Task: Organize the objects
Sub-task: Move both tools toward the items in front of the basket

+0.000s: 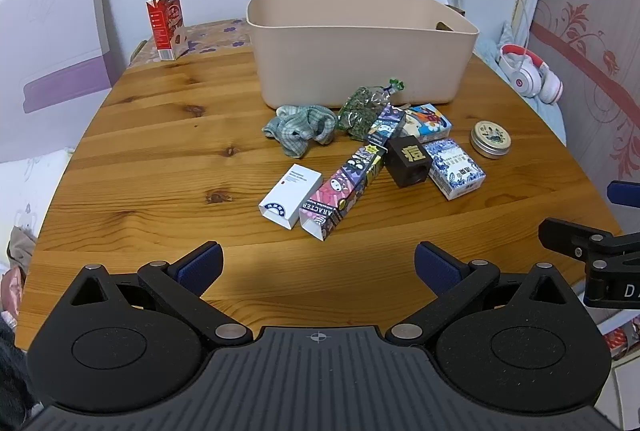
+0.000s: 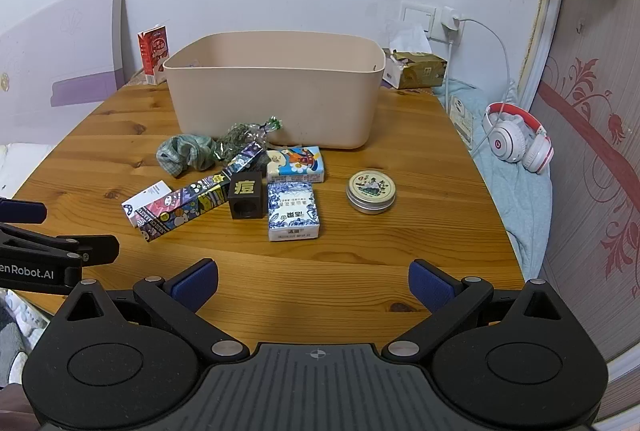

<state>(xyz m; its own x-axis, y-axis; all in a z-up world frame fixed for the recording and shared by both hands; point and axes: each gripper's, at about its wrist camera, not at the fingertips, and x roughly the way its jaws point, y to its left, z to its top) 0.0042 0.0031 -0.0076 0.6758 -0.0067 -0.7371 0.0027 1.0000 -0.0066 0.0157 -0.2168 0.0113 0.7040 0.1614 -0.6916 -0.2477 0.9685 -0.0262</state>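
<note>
1. Beige bin (image 1: 362, 47): upright at the far side of the wooden worktop (image 1: 160, 159), open top up, nothing visible inside from either view; clutter bunched just in front of its near wall.
2. Both sets of jaws spread wide apart, clamped on nothing: left gripper (image 1: 318, 265) and right gripper (image 2: 314, 281) held low over the near edge of the worktop, clutter straight ahead, bin beyond it.
3. Long patterned carton (image 1: 354, 177): long axis diagonal, near end toward the left gripper, far end up toward the bin; white box (image 1: 291, 196) just beside its near end, on the left.
4. Nearest to the left gripper: white box and the carton's near end. Nearest to the right gripper, judged from its own view: blue-and-white pack (image 2: 293, 211) almost dead ahead, round tin (image 2: 371, 192) further right, well apart from the rest.
5. Count of loose things before the bin: one long carton, one white box, one dark cube (image 1: 408, 161), one blue-and-white pack, one colourful tissue pack (image 1: 428, 121), one tin, one crumpled checked cloth (image 1: 300, 129), one clear bag of green dried stuff (image 1: 362, 107).
6. Aside, likely not part of the job: one red carton (image 1: 168, 25) standing at the far left, one pair of headphones (image 2: 516, 137) on bedding to the right.
</note>
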